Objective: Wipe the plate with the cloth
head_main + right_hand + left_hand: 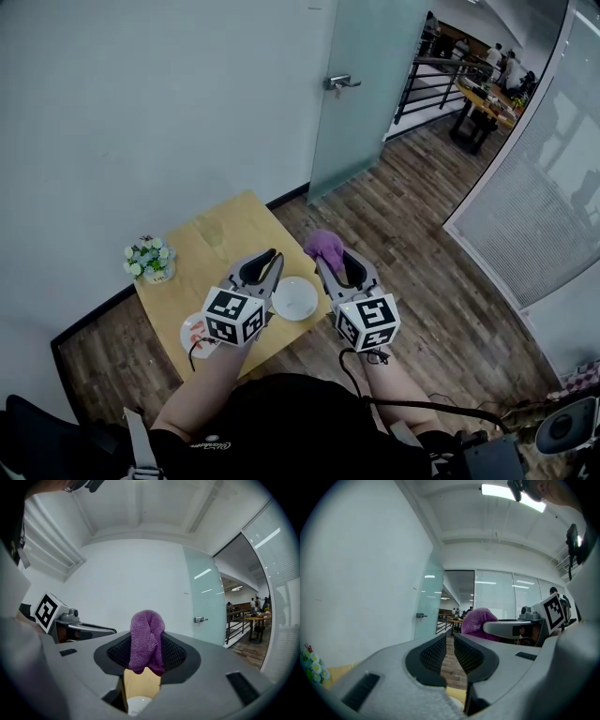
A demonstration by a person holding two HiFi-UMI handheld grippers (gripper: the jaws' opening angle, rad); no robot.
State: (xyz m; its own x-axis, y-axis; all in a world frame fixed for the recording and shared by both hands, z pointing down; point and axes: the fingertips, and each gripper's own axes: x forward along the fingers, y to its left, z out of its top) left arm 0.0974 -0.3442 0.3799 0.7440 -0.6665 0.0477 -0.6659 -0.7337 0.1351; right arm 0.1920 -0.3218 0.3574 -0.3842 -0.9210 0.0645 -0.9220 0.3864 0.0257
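Observation:
A white plate (294,298) lies on the small wooden table (230,246), between my two grippers and below them. My right gripper (330,259) is held above the table's right edge, shut on a bunched purple cloth (324,246). The right gripper view shows the cloth (146,641) pinched between the pads and hanging over the plate (137,705). My left gripper (273,258) hovers left of the plate. Its jaws stand almost together with nothing between them (450,641). The cloth (478,620) also shows in the left gripper view, to the right.
A second plate with a red pattern (194,332) sits at the table's near left, partly under the left gripper. A pot of flowers (149,260) stands at the left edge. Behind the table are a white wall and a frosted glass door (361,84); wooden floor surrounds it.

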